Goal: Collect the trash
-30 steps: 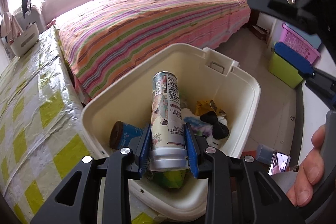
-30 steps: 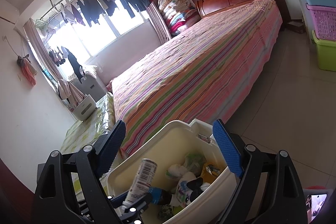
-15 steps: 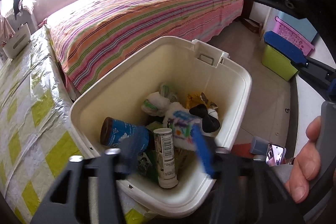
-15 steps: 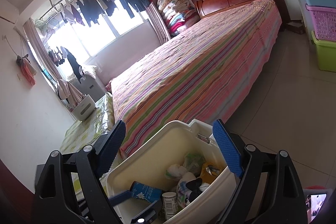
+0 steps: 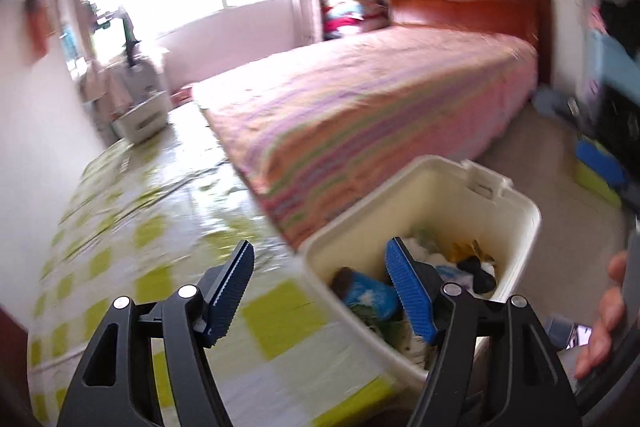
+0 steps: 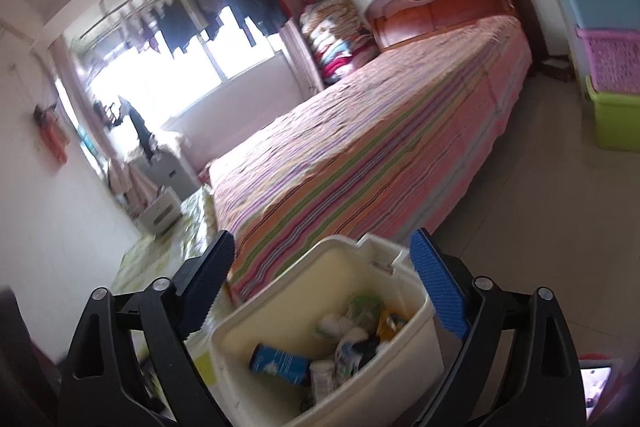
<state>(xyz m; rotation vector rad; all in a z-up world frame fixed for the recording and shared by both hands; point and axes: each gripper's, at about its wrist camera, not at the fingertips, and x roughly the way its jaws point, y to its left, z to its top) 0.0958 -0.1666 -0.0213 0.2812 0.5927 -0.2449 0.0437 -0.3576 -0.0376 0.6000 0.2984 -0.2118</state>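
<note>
A cream plastic bin (image 5: 516, 227) (image 6: 352, 403) stands by the table, holding a blue can (image 6: 280, 363), a white-labelled can (image 6: 322, 379), crumpled tissues and wrappers. My left gripper (image 5: 320, 271) hangs over the bin's left rim and the table edge, its jaws opening with nothing between them. My right gripper (image 6: 322, 267) is above the bin's near side, jaws opening wide and empty. A person's hand (image 5: 604, 315) shows at the right edge of the left wrist view.
A table with a green-and-white checked plastic cover (image 5: 160, 227) lies left of the bin. A bed with a striped spread (image 6: 380, 147) fills the middle. Stacked pink, blue and green crates (image 6: 612, 87) stand at the right wall. A phone (image 6: 596, 383) lies low right.
My left gripper let go of the white-labelled can, which dropped into the bin, then rose and swung left towards the table. The right gripper shifted slightly and opened wider.
</note>
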